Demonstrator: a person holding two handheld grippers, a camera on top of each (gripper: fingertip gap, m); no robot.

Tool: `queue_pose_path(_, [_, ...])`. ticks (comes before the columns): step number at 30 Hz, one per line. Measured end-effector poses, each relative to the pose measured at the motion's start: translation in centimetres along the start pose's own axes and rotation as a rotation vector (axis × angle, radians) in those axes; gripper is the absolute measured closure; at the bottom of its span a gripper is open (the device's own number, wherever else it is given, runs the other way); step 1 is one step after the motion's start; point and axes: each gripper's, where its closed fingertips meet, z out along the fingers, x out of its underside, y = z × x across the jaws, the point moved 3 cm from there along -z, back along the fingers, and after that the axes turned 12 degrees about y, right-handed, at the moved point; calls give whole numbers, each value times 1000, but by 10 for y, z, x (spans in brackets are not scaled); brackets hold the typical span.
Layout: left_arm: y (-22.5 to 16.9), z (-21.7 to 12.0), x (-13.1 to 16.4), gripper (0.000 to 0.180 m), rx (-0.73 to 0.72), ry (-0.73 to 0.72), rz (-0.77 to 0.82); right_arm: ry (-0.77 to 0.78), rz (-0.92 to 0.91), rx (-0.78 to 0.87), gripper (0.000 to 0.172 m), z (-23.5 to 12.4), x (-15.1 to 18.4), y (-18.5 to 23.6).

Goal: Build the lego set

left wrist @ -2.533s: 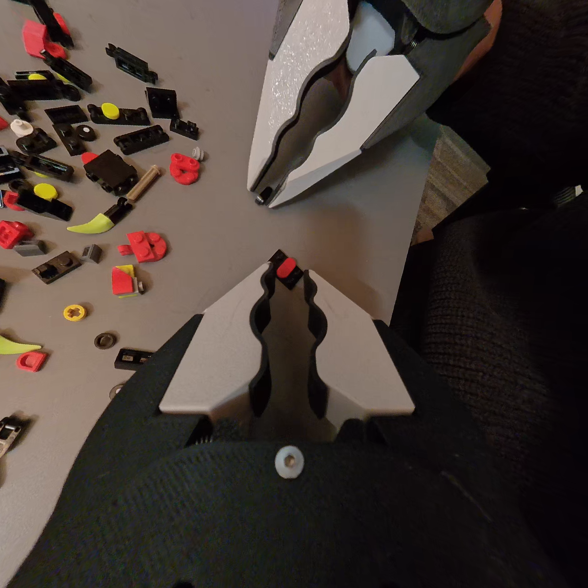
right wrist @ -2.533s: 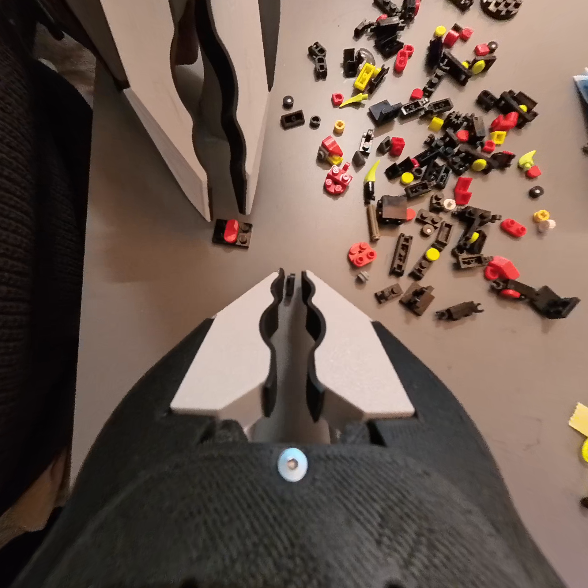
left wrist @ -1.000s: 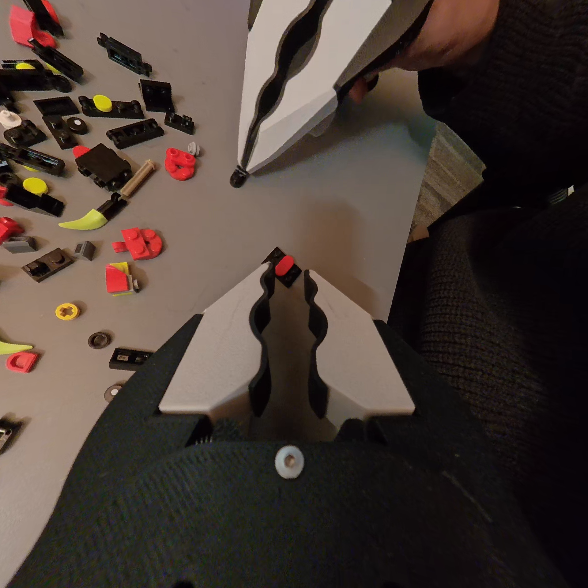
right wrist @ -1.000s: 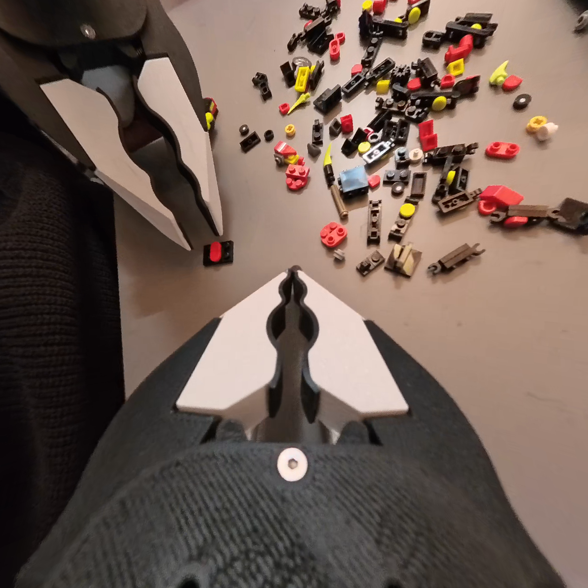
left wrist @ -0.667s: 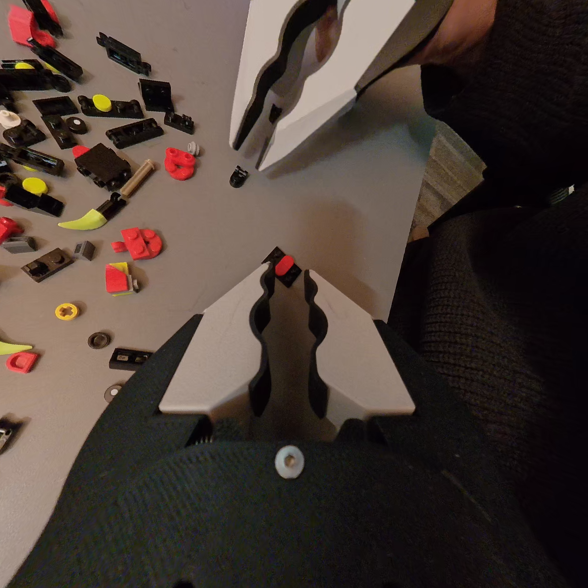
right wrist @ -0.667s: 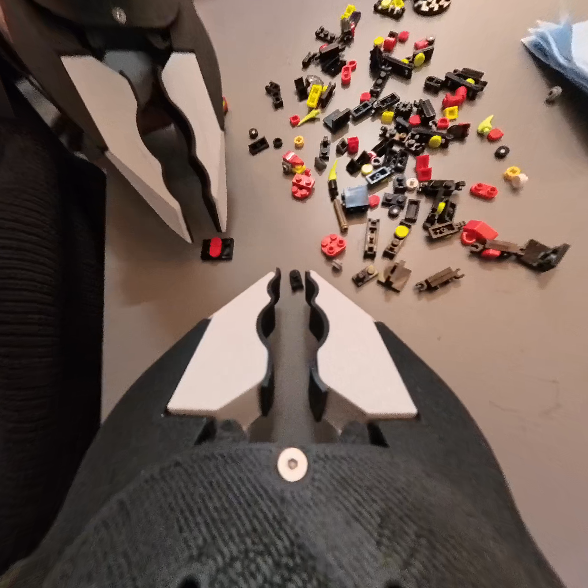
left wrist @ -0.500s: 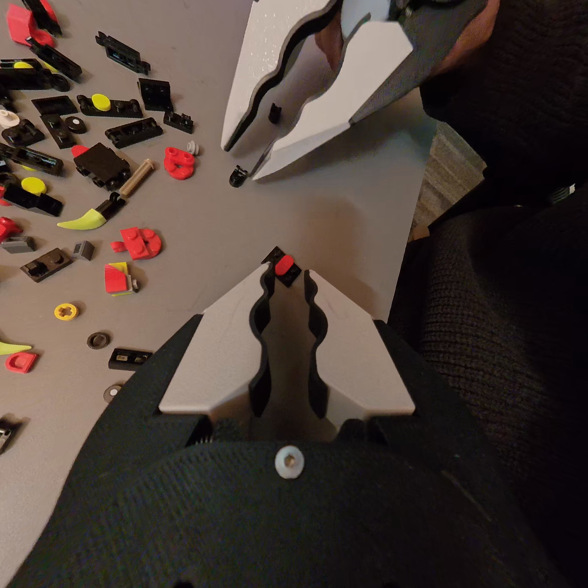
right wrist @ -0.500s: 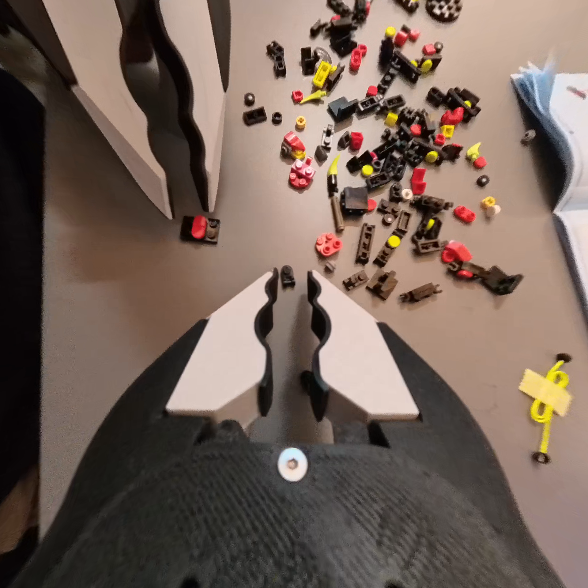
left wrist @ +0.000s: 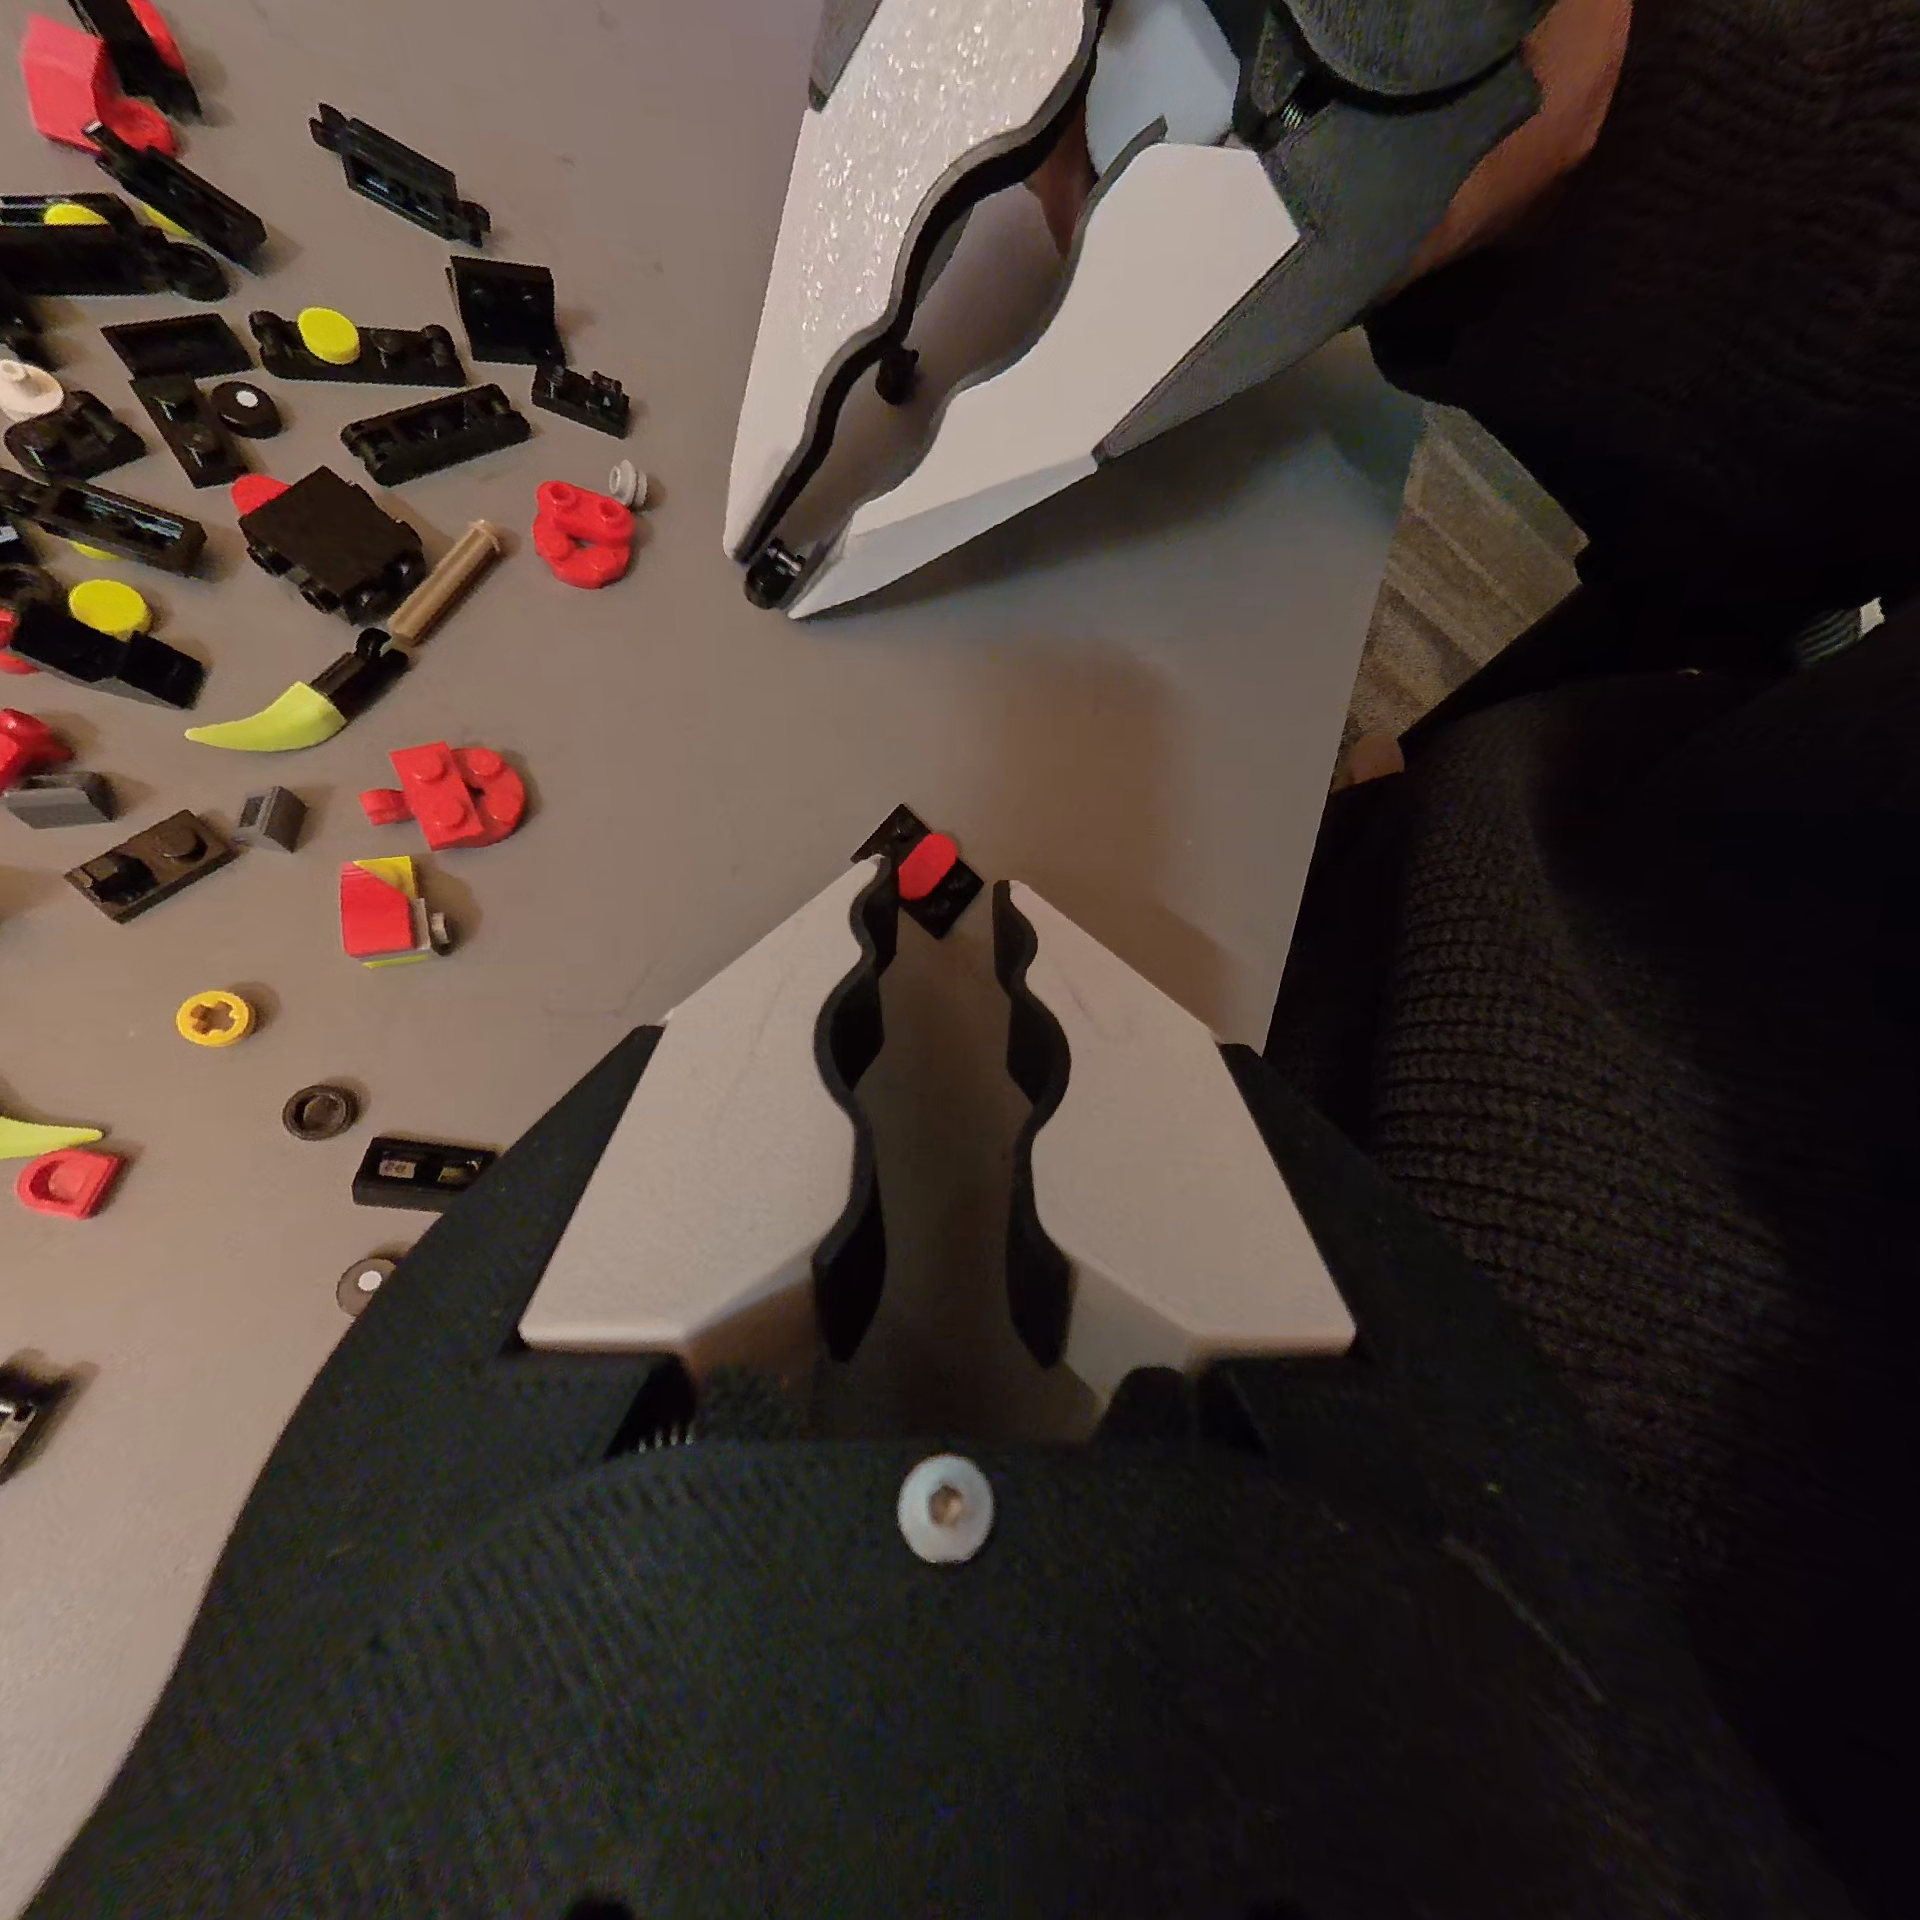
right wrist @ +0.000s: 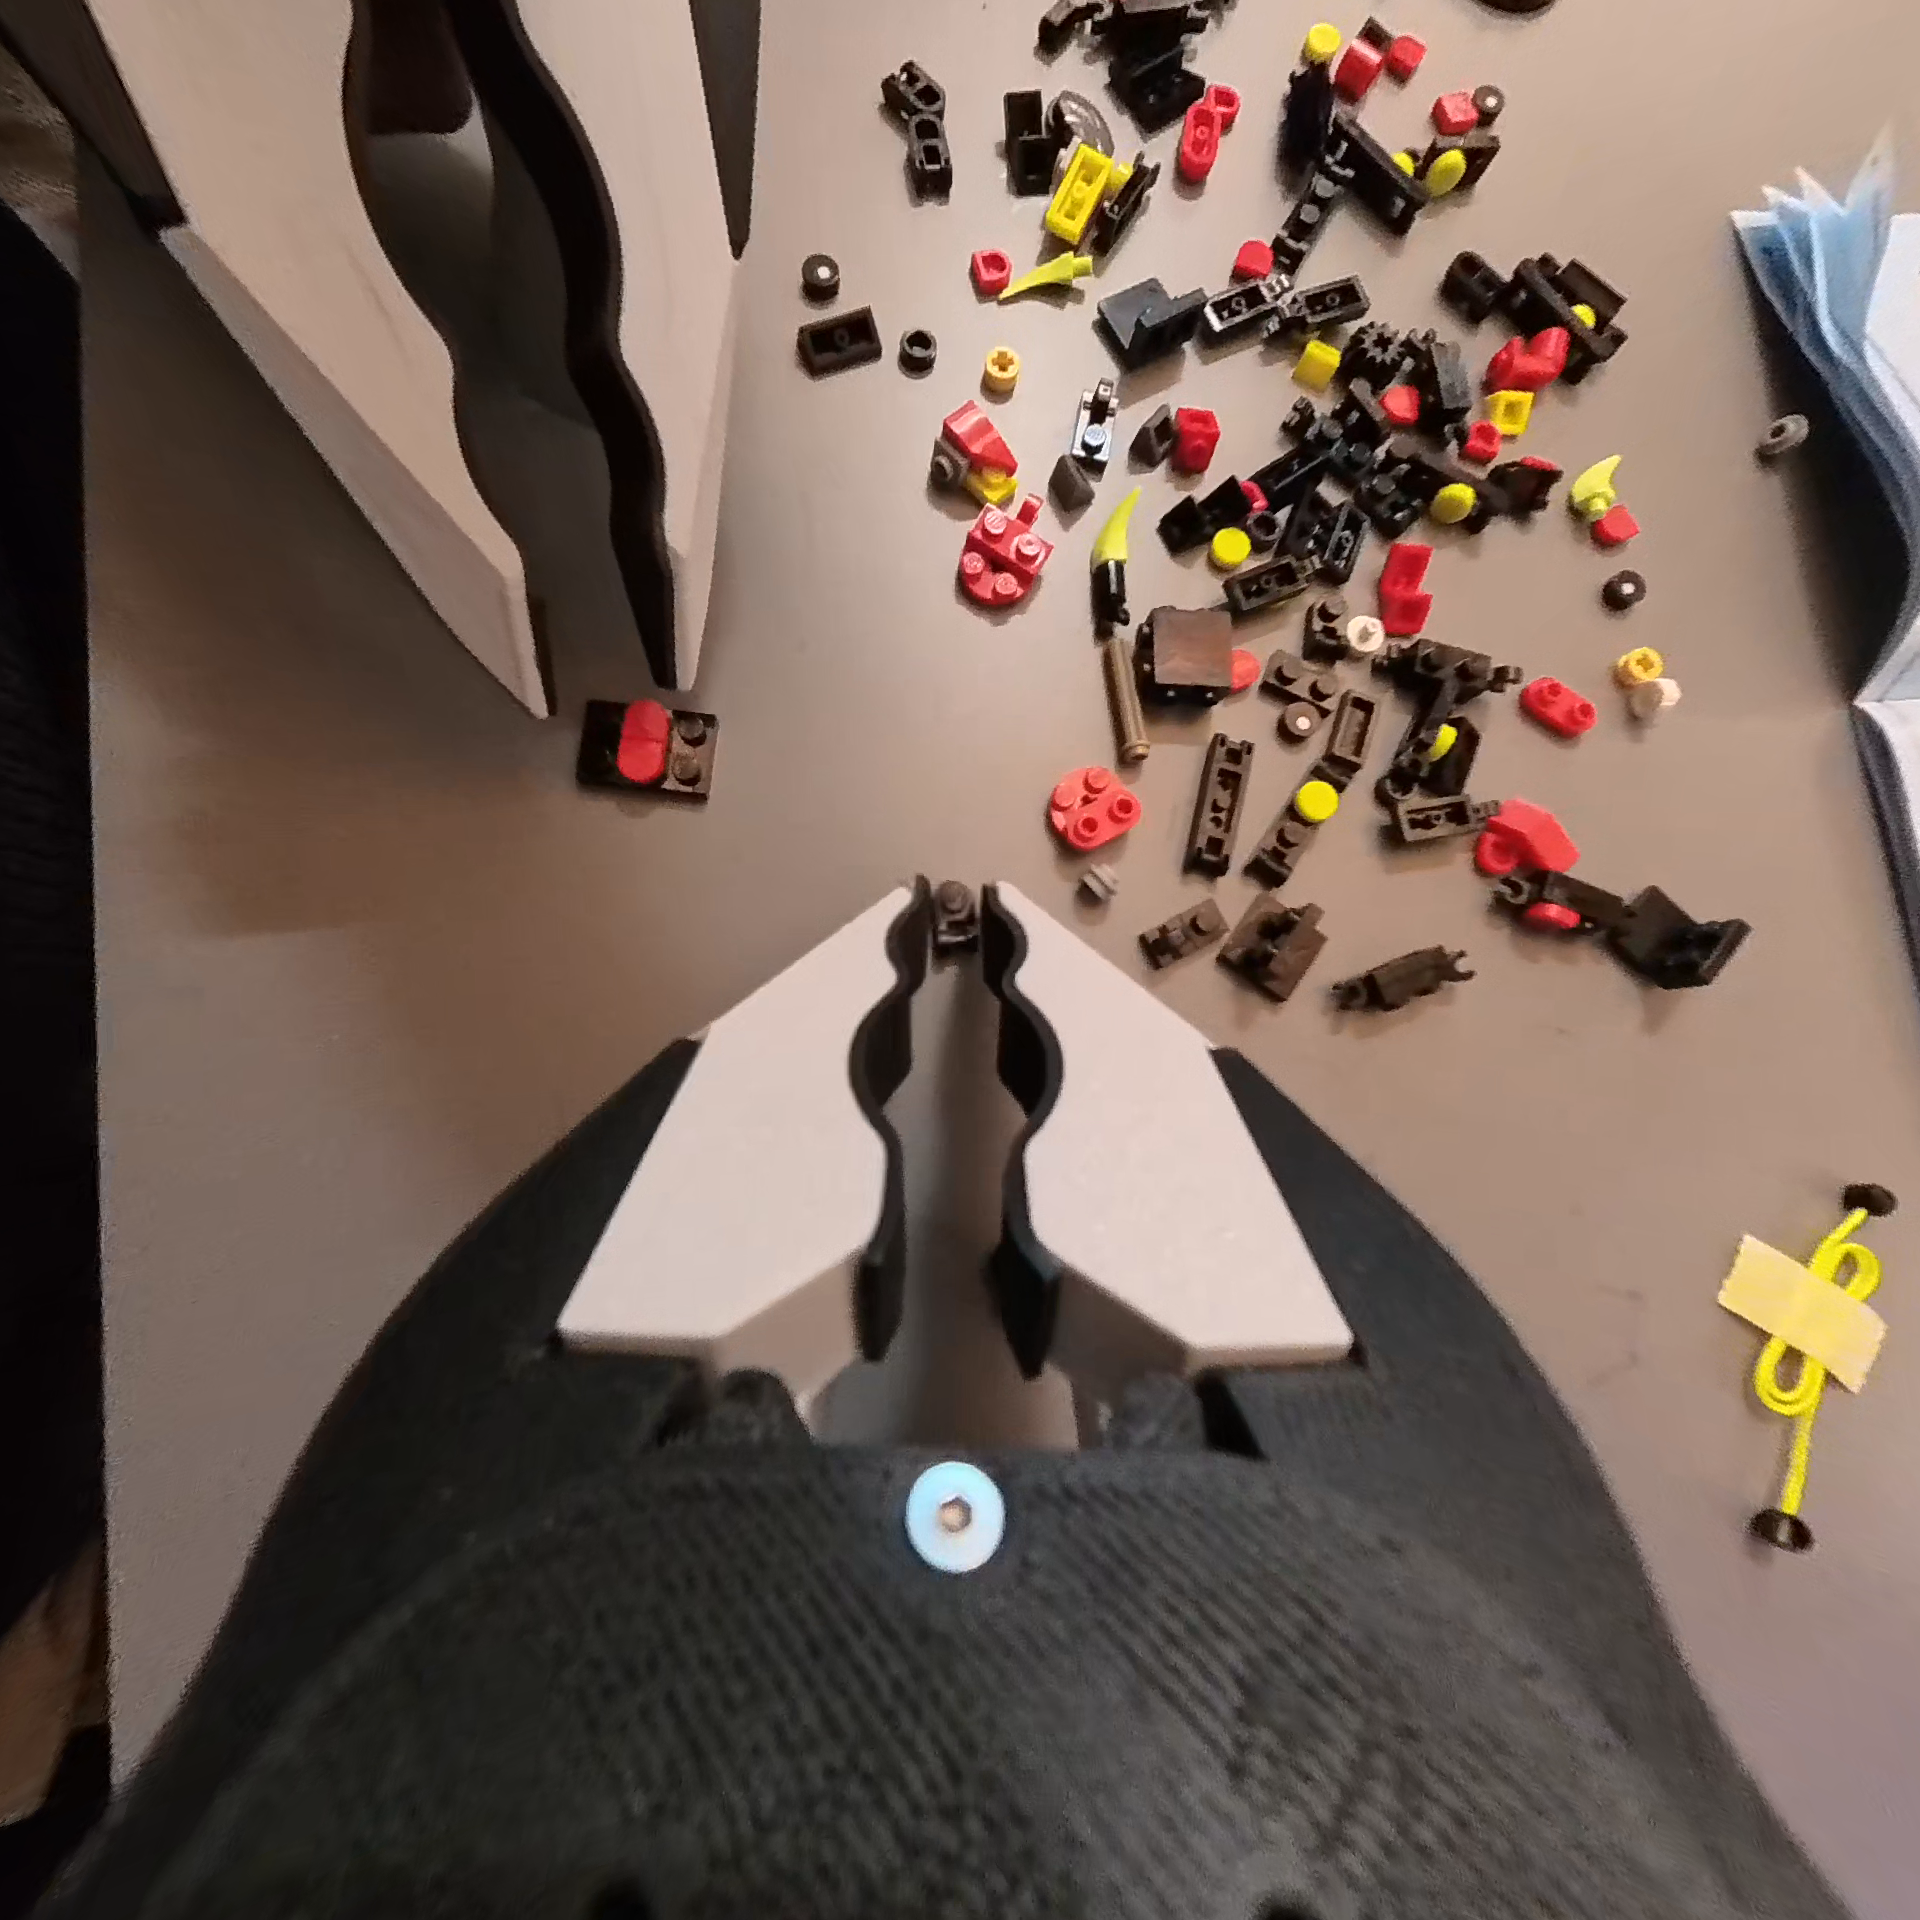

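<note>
A black plate [left wrist: 948, 904] with a red oval tile on it lies flat on the grey table [left wrist: 935, 707] at the tips of my left gripper [left wrist: 935, 883]. The left fingers stand apart. The left fingertip [left wrist: 868, 878] overlaps the plate's corner, and a gap shows beside the right one. In the right wrist view the plate [right wrist: 681, 753] lies just in front of the left gripper's [right wrist: 603, 696] tips. My right gripper [right wrist: 954, 899] is shut on a small black piece [right wrist: 951, 920] at its very tips, low over the table. It also shows in the left wrist view [left wrist: 774, 569].
Many loose black, red and yellow bricks [right wrist: 1299, 468] are scattered to the right of the grippers, also in the left wrist view [left wrist: 260, 520]. A booklet [right wrist: 1870, 364] and a taped yellow cord [right wrist: 1808, 1320] lie at the right. The table edge [left wrist: 1340, 727] meets a dark knitted garment [left wrist: 1610, 1039]. My right fingertips sit around 7 cm from my left ones.
My right gripper opened and left the small black piece on the table, then closed on it again. The left gripper and the plate have not moved.
</note>
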Motion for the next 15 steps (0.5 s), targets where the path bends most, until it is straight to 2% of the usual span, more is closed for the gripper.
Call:
queue_pose_path(10, [1, 0, 1, 165, -7, 6, -3, -26, 38, -8, 166, -4, -5, 4])
queue_pose_path(15, [3, 2, 2, 164, -16, 19, -7, -45, 103, -8, 166, -9, -17, 23])
